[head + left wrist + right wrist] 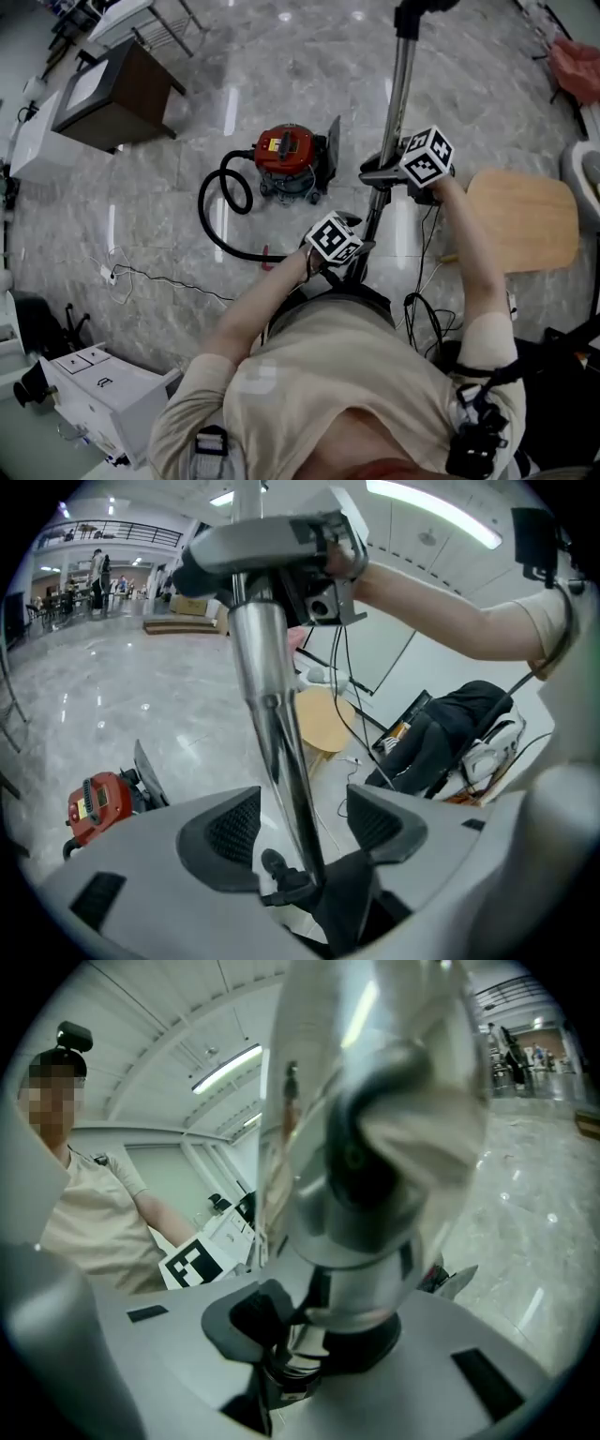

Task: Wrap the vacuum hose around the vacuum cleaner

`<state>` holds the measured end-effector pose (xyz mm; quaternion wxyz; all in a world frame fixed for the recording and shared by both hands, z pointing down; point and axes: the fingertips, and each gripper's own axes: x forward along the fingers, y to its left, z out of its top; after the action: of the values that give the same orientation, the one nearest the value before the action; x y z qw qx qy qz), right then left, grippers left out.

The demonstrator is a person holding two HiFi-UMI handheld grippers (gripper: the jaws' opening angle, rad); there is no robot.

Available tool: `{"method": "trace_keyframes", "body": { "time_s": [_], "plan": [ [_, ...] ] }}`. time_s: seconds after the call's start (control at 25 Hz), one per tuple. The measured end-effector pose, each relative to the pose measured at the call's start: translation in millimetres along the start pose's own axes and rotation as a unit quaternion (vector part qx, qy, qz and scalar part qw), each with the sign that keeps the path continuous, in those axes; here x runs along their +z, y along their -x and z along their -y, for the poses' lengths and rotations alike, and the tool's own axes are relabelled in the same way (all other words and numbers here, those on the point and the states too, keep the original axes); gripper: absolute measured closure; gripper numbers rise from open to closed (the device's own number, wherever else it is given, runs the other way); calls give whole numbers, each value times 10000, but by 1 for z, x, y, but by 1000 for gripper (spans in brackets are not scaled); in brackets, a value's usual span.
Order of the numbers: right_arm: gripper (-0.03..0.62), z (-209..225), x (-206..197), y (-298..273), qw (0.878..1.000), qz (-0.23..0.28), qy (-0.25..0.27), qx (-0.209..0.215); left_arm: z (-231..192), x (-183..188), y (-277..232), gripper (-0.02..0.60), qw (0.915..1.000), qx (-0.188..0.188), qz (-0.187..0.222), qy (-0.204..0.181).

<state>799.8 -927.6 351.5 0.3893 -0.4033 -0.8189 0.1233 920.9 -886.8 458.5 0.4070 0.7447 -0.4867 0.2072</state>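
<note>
On the grey marble floor (pixel 281 56) ahead of me, the black vacuum hose (pixel 217 202) lies in a loose loop, touching the red canister vacuum cleaner (pixel 286 155). My right gripper (pixel 309 1330) has its fingers clamped on the shiny metal wand tube (pixel 401 84). My left gripper (pixel 302 822) holds its fingers spread wide, and that tube runs between them with a gap on either side.
</note>
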Motion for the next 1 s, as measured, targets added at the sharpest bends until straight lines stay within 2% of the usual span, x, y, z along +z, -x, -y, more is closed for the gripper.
{"method": "trace_keyframes", "body": {
  "time_s": [0.16,0.32,0.44,0.52,0.56,0.6,0.84,1.0],
  "plan": [
    [507,-12,9,19,9974,-278,573,338,-10,25,-31,305,9998,148,-61,148],
    [507,-33,11,23,9897,-633,1096,670,-7,49,-49,305,9992,-25,162,357],
    [507,-48,14,22,9822,-912,1434,804,-1,68,-57,305,9993,-227,218,191],
    [507,-51,12,21,9780,-1135,1580,753,4,83,-60,321,9991,-242,358,-25],
    [507,-51,11,21,9763,-1239,1633,695,5,91,-60,395,9986,-211,478,-70],
    [507,-49,11,21,9747,-1332,1680,636,4,98,-61,414,9981,-151,597,-60],
    [507,-37,27,22,9681,-1709,1805,327,-19,126,-52,419,9943,187,1051,79],
    [507,-19,50,14,9679,-1892,1653,-37,-38,140,-40,419,9915,122,1273,241]
  ]
}}
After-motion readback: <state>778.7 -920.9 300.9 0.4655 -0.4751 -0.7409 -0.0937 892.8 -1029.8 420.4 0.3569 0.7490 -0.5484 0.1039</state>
